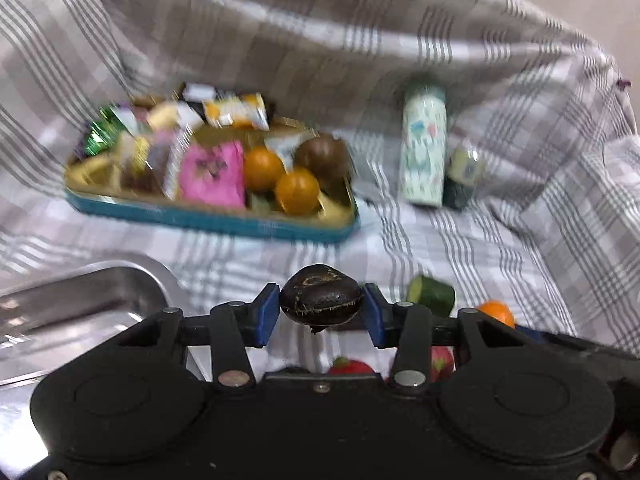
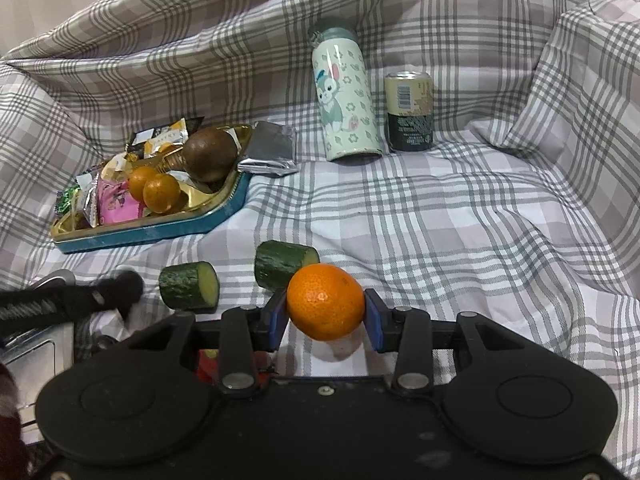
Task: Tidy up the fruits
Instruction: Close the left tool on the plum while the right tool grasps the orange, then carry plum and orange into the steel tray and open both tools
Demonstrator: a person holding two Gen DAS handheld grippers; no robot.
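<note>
Two views, one per hand. Left wrist view, blurred: the left gripper [image 1: 321, 312] has its blue pads against the sides of a dark brown, wrinkled round fruit [image 1: 321, 300], carried above the grey-checked cloth [image 1: 460, 240]. Its skin looks leathery and firm, probably light; gripping across the widest part, as now, seems safest. Ahead sits a teal-rimmed gold tray [image 1: 216, 220] of wrapped snacks and small oranges; a shiny steel tray [image 1: 80, 300] lies lower left. Right wrist view, sharp: the right gripper [image 2: 326, 316] is closed on a small round orange mandarin [image 2: 325, 301], held just over the cloth. It likely feels light, slightly soft and easily bruised, so a gentle squeeze at its middle suits. Two green cucumber pieces [image 2: 189, 286] lie nearby.
</note>
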